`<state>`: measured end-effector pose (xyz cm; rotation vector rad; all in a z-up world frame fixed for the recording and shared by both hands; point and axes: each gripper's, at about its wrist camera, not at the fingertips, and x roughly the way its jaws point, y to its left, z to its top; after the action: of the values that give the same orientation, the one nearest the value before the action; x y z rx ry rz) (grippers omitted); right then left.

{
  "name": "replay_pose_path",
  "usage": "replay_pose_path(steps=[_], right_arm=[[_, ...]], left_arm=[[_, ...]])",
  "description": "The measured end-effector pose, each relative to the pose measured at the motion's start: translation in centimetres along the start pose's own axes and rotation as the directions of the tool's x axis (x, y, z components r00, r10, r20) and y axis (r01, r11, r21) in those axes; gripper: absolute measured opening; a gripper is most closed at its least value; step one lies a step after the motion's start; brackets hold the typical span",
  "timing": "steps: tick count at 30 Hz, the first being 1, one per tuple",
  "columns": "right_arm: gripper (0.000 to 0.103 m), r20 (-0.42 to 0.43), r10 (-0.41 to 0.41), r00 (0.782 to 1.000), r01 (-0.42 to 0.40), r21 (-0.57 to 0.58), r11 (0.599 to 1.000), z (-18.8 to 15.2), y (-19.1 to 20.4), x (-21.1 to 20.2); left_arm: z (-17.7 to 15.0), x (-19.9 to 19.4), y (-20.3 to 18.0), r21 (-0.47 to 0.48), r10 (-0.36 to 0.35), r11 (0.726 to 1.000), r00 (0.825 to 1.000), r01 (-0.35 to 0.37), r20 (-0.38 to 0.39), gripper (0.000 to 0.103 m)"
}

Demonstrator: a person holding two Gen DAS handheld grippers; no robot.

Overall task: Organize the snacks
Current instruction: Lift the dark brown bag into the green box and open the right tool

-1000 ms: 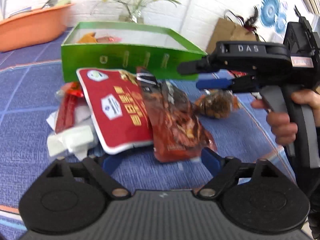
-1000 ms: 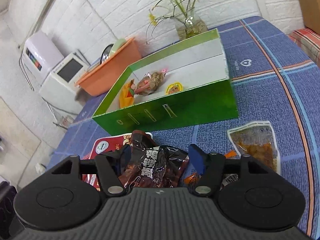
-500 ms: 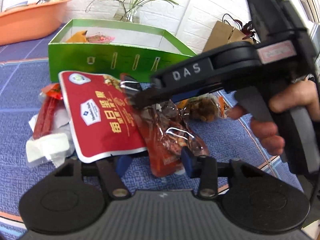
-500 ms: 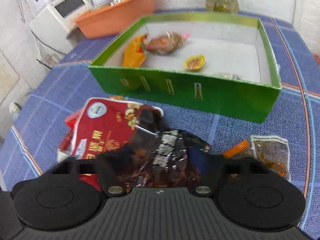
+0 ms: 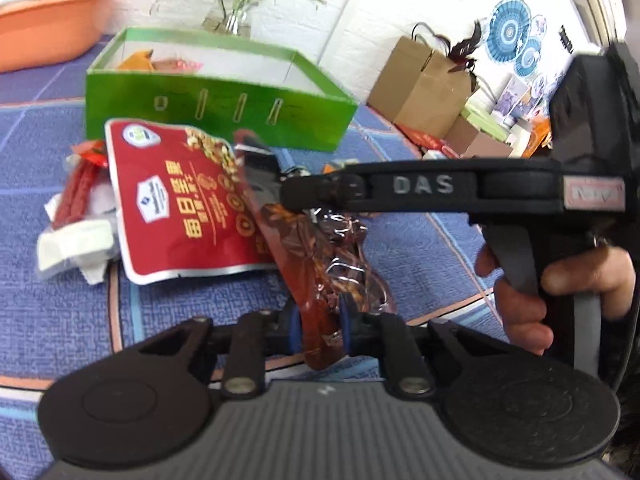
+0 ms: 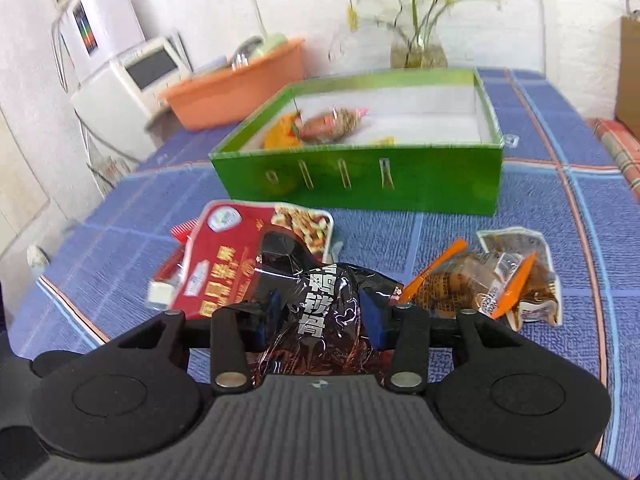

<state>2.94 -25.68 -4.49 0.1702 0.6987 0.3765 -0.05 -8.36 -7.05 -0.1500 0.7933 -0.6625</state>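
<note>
Indoors | blue checked tablecloth [image 6: 460,228] | white brick wall [image 5: 352,8], slightly blurred

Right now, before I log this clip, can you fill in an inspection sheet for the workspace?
Surface: blue checked tablecloth.
Job's things: green box already holding a few snacks; dark snack packet gripped at both ends; red pouch and clear packets loose.
Clutter: orange basin, flower vase.
Grippers: left claw and right claw both shut on the dark packet.
Cables: nothing seen.
Surroundings: white brick wall, paper bag.
</note>
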Motion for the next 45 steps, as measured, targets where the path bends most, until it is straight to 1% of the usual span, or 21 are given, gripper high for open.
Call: replay_pose_path(steps=[2,4,7,9,14,16,20,27,31,33,35,38,39,40,41,42,43,45], right_arm=[[0.076,0.070,0.006,0.998,-0.006,-0.003,1.000,-0.3,0.6,-1.4],[0.074,0.145,0.009,0.989,-0.007,-0.016,1.000,-0.3,1.3,-2.6],[0.071,0.228,0.027,0.973,-0.019,-0.034,0.999,0.2,2.2,-3.8],[0.070,0.263,0.045,0.964,-0.032,-0.054,0.998,0.8,2.7,-4.0],[0.069,0.301,0.089,0.950,-0.072,-0.067,0.995,2.3,3.4,-3.4],[0.069,0.319,0.107,0.942,-0.086,-0.079,0.993,2.8,3.8,-3.1],[0.069,0.352,0.122,0.928,-0.087,-0.113,0.990,3.7,5.0,-2.7],[0.069,0.361,0.125,0.924,-0.088,-0.117,0.989,5.1,5.6,-1.3],[0.069,0.401,0.134,0.906,-0.092,-0.121,0.988,6.8,5.9,-0.5],[0.069,0.423,0.126,0.897,-0.085,-0.115,0.990,7.8,6.0,-0.2],[0.069,0.450,0.123,0.885,-0.065,-0.141,0.988,8.7,6.2,0.3],[0.069,0.460,0.112,0.881,-0.056,-0.135,0.989,9.8,5.8,0.9],[0.067,0.458,0.109,0.882,-0.056,-0.127,0.990,10.2,5.6,1.0],[0.058,0.453,0.108,0.885,-0.059,-0.121,0.991,10.6,5.4,1.1],[0.012,0.446,0.119,0.887,-0.074,-0.117,0.990,10.9,5.1,1.2],[0.017,0.445,0.111,0.889,-0.072,-0.103,0.992,11.2,4.8,1.2],[0.017,0.447,0.102,0.889,-0.072,-0.084,0.994,11.6,4.4,1.1],[0.017,0.435,0.082,0.897,-0.057,-0.069,0.996,12.4,3.5,1.2]], left_arm=[[-0.3,-0.9,-0.9,0.035,0.015,0.999,0.999,-0.016,0.039,0.011],[-0.4,-1.9,-1.5,0.086,0.036,0.995,0.996,-0.043,0.078,0.011],[0.0,-2.4,-1.7,0.114,0.061,0.991,0.991,-0.074,0.116,0.011],[0.4,-2.8,-1.6,0.117,0.078,0.989,0.987,-0.095,0.140,0.010],[1.4,-4.4,-0.4,0.093,0.096,0.989,0.979,-0.113,0.177,0.010],[1.8,-4.9,0.1,0.086,0.120,0.987,0.973,-0.139,0.197,0.010],[2.7,-5.4,1.0,0.086,0.144,0.982,0.963,-0.167,0.229,0.010],[4.4,-5.4,2.5,0.075,0.179,0.976,0.951,-0.204,0.252,0.010],[6.7,-5.3,3.2,0.085,0.217,0.965,0.936,-0.248,0.276,0.010],[8.2,-5.2,3.9,0.078,0.211,0.967,0.936,-0.241,0.283,0.010],[9.4,-4.9,4.4,0.070,0.207,0.969,0.934,-0.237,0.290,0.010],[10.6,-4.0,4.3,0.093,0.254,0.951,0.918,-0.294,0.305,0.010],[10.9,-3.6,4.2,0.099,0.271,0.944,0.911,-0.315,0.311,0.010],[11.3,-3.1,4.2,0.104,0.281,0.939,0.907,-0.327,0.314,0.009],[11.8,-2.7,4.2,0.104,0.280,0.940,0.909,-0.325,0.310,0.009],[12.5,-2.2,4.3,0.105,0.265,0.946,0.918,-0.307,0.295,0.009],[13.3,-1.7,4.3,0.114,0.247,0.951,0.927,-0.289,0.283,0.009],[14.6,-0.8,3.8,0.148,0.226,0.950,0.931,-0.277,0.287,0.009]])
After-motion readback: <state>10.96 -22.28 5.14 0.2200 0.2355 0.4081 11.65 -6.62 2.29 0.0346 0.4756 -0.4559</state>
